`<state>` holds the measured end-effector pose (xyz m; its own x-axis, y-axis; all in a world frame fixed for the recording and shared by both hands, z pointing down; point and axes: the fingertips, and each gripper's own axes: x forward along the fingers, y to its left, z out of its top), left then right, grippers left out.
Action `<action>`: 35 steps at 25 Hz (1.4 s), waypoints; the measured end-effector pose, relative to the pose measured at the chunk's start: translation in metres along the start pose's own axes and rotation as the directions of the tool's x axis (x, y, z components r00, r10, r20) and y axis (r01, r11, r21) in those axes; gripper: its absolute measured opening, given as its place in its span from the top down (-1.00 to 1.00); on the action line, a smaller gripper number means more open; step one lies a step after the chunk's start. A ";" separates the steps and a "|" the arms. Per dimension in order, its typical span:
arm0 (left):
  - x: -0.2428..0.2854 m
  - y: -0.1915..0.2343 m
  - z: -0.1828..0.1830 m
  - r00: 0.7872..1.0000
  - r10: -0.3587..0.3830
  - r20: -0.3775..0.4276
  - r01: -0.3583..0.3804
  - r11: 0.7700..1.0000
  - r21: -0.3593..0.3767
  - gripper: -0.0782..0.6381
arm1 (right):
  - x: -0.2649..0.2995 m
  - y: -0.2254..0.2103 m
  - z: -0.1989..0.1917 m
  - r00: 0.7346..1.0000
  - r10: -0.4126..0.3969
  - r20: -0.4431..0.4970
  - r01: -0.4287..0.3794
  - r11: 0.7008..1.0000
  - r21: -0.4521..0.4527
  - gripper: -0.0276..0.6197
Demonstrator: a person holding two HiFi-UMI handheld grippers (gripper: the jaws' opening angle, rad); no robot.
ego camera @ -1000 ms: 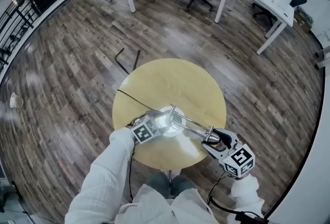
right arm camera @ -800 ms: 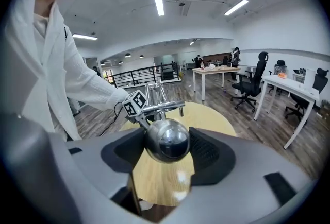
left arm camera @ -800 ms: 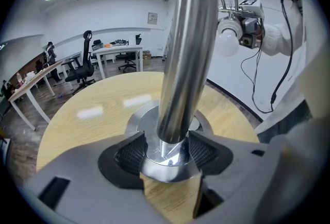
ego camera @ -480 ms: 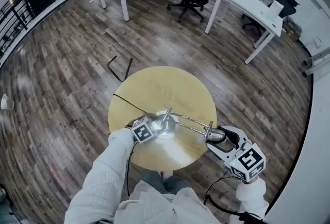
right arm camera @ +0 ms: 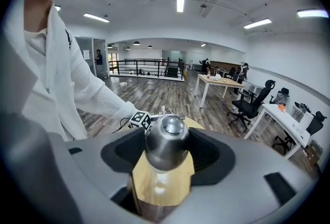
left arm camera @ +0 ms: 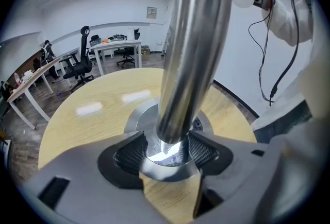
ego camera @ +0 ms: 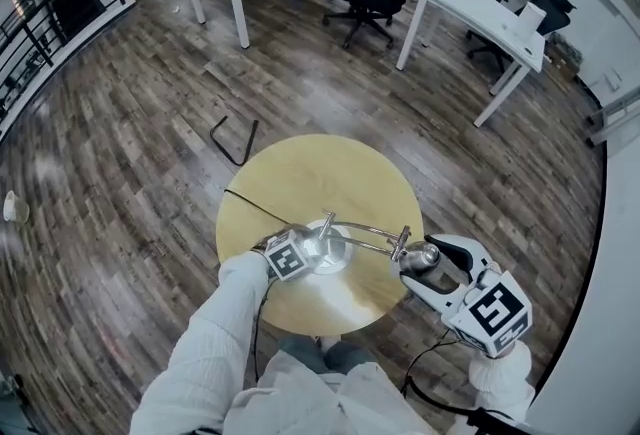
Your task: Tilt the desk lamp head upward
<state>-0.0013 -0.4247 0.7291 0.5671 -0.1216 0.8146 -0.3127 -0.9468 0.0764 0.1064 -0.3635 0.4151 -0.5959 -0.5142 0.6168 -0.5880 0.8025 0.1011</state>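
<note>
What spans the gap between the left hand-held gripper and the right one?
The lamp's chrome arm, above the round table; the head view shows it.

Round, pale-wood table (ego camera: 330,173), standing on a dark plank floor (ego camera: 130,173). Directly on top, toward the near edge: round polished-metal desk-lamp base (ego camera: 338,261). From that base, across the wood to the left rim: thin black cord (ego camera: 255,206). On the planks just beyond: bent black bar (ego camera: 235,141).

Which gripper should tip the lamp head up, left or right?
Right. The right gripper is shut on the lamp head, so it can likely lift it; the left gripper clamps the lamp post low down, steadying it.
</note>
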 end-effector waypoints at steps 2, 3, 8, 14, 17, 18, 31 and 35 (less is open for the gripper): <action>0.000 0.000 0.000 1.000 -0.004 -0.001 0.004 1.000 -0.002 0.04 | 0.001 0.002 0.009 1.000 -0.007 -0.014 0.006 1.000 -0.019 0.05; 0.001 0.000 0.001 1.000 -0.006 -0.003 0.006 1.000 -0.003 0.04 | 0.001 0.003 0.012 1.000 -0.002 -0.023 0.001 1.000 -0.028 0.05; 0.002 0.000 0.001 1.000 -0.014 -0.027 0.014 1.000 0.005 0.04 | 0.000 0.005 0.033 1.000 0.004 -0.005 -0.005 0.999 -0.053 0.05; 0.005 -0.001 -0.003 0.999 -0.013 -0.053 0.015 0.999 0.038 0.04 | 0.001 0.006 0.063 1.000 0.007 -0.008 -0.008 0.995 -0.095 0.05; 0.005 -0.004 -0.001 0.997 -0.017 -0.070 0.020 0.999 0.041 0.04 | 0.003 0.006 0.077 0.999 0.020 -0.041 -0.025 0.992 -0.125 0.05; 0.005 -0.004 -0.001 0.997 -0.018 -0.075 0.021 0.999 0.042 0.04 | 0.004 0.007 0.081 0.998 0.024 -0.054 -0.031 0.990 -0.134 0.05; 0.009 -0.003 0.001 0.995 -0.015 -0.103 0.019 0.999 0.039 0.04 | 0.027 0.008 0.119 0.991 0.041 -0.127 -0.069 0.972 -0.225 0.05; 0.009 -0.001 0.000 0.995 -0.016 -0.094 0.020 0.999 0.041 0.04 | 0.025 0.008 0.119 0.998 0.043 -0.055 -0.055 0.970 -0.237 0.05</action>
<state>0.0046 -0.4246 0.7364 0.4974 -0.0781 0.8640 -0.2696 -0.9605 0.0684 0.0221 -0.4062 0.3384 -0.5898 -0.4619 0.6623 -0.4080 0.8783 0.2492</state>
